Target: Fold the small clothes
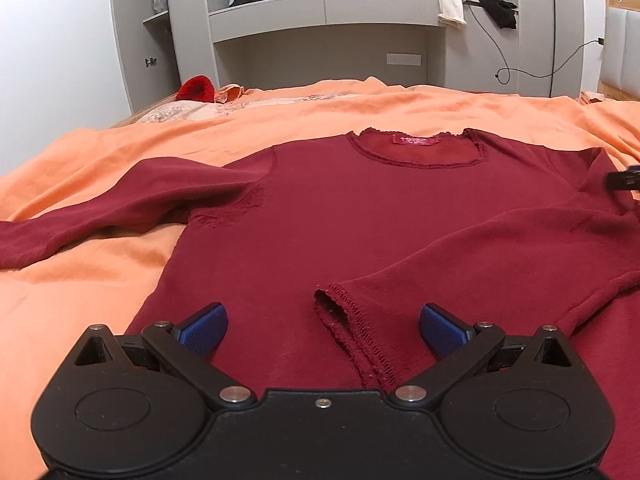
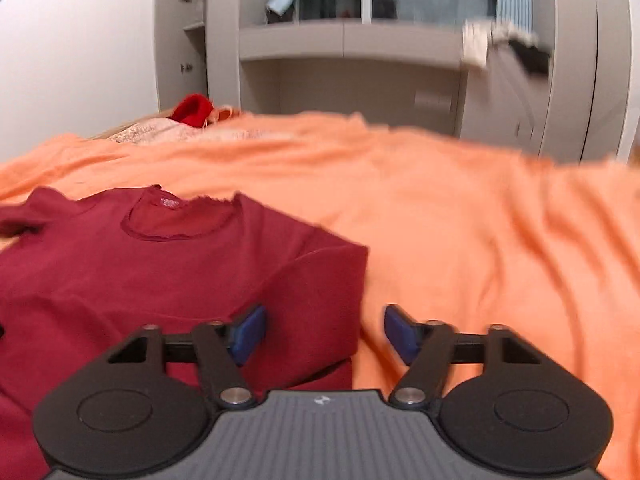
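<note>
**Dark red sweater spread on the bed, one sleeve folded across its front**

Left wrist view: a dark red long-sleeved sweater (image 1: 360,216) lies flat on an orange bedsheet (image 1: 100,288), neckline and pink label toward the far side. Its sleeve on the left of the picture stretches out over the sheet; the sleeve on the right is folded in over the body, its frayed cuff (image 1: 348,320) resting between the two blue pads (image 1: 206,328). The left gripper (image 1: 323,330) hangs just above the lower part of the sweater with its jaws wide apart and nothing clamped. A dark part of the right gripper (image 1: 624,180) shows at the picture's right edge, over the shoulder. Behind the bed stands a grey wardrobe (image 1: 320,20) with pale and black clothes draped on its ledge, and a red item (image 1: 196,88) lies at the bed's far left.

Right wrist view: the picture is blurred. The right gripper (image 2: 324,334) sits above the sweater's (image 2: 160,272) folded right edge, one pad over the red knit, the other over the bedsheet (image 2: 500,240). Its jaws stand apart, with nothing gripped.
</note>
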Demonstrator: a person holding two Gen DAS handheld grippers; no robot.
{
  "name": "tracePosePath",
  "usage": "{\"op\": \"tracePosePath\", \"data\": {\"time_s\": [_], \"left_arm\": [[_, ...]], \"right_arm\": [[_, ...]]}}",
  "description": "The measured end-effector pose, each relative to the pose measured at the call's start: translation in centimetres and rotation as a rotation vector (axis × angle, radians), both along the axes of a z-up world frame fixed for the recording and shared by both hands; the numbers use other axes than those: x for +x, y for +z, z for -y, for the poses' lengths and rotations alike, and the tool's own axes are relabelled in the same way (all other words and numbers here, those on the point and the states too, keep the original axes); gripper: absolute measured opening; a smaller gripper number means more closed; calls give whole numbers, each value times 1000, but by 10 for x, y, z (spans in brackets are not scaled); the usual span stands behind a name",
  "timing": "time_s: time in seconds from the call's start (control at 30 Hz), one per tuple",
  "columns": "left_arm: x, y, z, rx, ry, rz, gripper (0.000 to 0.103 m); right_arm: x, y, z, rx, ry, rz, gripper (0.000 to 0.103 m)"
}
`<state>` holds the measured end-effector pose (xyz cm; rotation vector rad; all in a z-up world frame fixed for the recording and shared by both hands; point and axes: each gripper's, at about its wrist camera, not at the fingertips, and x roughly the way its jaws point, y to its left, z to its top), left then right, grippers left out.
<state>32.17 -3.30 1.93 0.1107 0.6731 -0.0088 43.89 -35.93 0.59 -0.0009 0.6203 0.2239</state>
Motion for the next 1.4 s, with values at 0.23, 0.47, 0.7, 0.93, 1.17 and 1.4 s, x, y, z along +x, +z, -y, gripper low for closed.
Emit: {"op": "tracePosePath", "data": {"time_s": [0.23, 0.47, 0.7, 0.93, 1.17, 1.4], "left_arm": [[0, -4, 5, 21, -27, 2, 103], [-3, -8, 18, 88, -87, 24, 103], [-4, 2, 5, -4, -73, 30, 103], [-10, 19, -5, -113, -30, 133, 102], [6, 29, 8, -196, -93, 178, 102], [72, 47, 88, -317, -352, 115, 102]], "right_arm": [[16, 16, 47, 233, -59, 36, 8], [21, -10, 74, 279, -146, -33, 30], [-60, 9, 51, -80, -64, 103, 64], [-111, -10, 4, -461, 58, 145, 62], [-104, -38, -30, -594, 129, 203, 52], [-105, -49, -29, -626, 125, 267, 32]]}}
